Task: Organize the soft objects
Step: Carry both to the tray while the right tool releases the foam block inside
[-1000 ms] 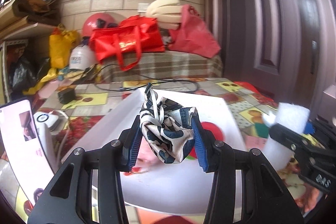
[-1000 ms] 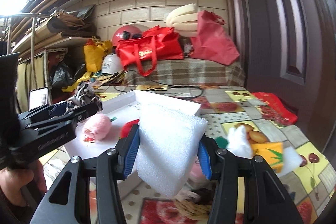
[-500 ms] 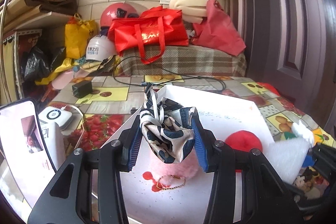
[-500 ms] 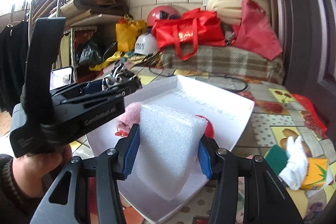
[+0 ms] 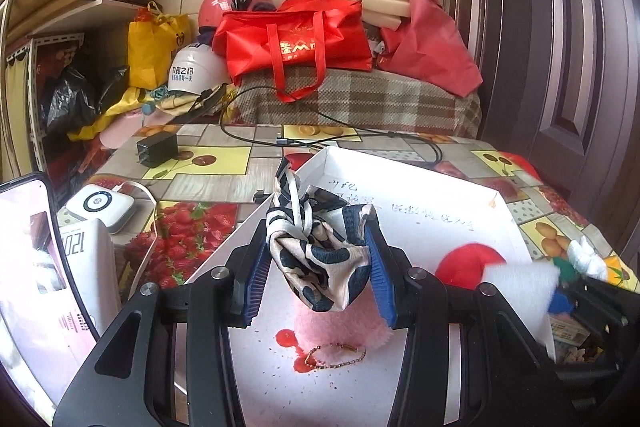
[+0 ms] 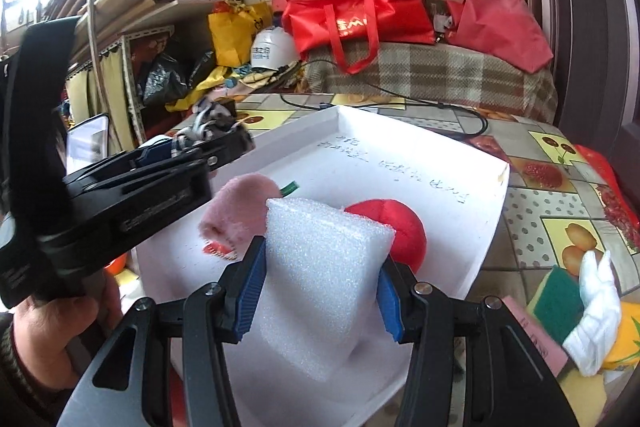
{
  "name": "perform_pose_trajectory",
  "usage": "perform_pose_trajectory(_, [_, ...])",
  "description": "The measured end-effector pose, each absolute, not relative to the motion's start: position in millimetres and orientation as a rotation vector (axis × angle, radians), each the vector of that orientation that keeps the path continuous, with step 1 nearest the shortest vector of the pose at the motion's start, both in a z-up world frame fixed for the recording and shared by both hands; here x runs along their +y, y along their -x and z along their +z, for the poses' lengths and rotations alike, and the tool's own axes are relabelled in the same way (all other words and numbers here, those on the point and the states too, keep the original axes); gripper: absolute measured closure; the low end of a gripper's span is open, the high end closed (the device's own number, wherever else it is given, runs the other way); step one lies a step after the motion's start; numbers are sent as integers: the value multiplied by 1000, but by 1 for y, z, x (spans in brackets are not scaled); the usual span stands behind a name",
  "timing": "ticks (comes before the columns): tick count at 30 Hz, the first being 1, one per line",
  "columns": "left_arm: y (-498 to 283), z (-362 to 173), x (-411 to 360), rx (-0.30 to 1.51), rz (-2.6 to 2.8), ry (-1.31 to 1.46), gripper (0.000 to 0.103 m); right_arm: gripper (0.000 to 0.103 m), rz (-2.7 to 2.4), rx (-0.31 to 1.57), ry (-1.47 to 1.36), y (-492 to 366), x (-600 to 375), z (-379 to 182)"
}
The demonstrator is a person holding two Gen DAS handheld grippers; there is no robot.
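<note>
Both grippers hang over the white tray [image 6: 460,163], which sits on the fruit-print tablecloth [image 6: 560,187]. In the right wrist view its low rim runs diagonally from the top middle down to the right; past that edge on the right the cloth is mostly bare until the lower right, where a green sponge [image 6: 556,299] and a white glove [image 6: 596,311] lie. A black cable [image 5: 328,135] crosses the cloth behind the tray's far edge.

The back half of the tray floor is free, just some handwriting there. The front half holds 2 things: a pink plush [image 6: 236,211] left of centre with a small ball chain, and a red plush ball [image 6: 396,231] to its right, close together.

The left gripper [image 5: 318,263] is clamped on a navy-and-white patterned scarf [image 5: 316,247], bunched between the blue pads above the pink plush. The right gripper [image 6: 320,283] is squeezing a white foam block [image 6: 324,275], held over the tray's near part right in front of the red ball.

A phone [image 5: 24,267] stands at the left edge of the left wrist view.
</note>
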State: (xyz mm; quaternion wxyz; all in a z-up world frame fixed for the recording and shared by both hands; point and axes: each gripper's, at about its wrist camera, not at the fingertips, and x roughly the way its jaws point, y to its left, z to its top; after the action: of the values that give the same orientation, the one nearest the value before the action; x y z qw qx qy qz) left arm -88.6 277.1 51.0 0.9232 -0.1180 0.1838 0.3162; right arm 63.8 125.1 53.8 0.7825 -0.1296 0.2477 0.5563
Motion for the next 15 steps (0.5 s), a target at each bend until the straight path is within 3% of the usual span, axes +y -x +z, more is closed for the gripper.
perform_pose_trajectory(10, [70,46,286,459,657,250,58,52,1100,554,229,-89,139,55])
perform_pose_trajectory(15, [69,45,287,468,688,247,55,48,1100,531,227,-89,137,56])
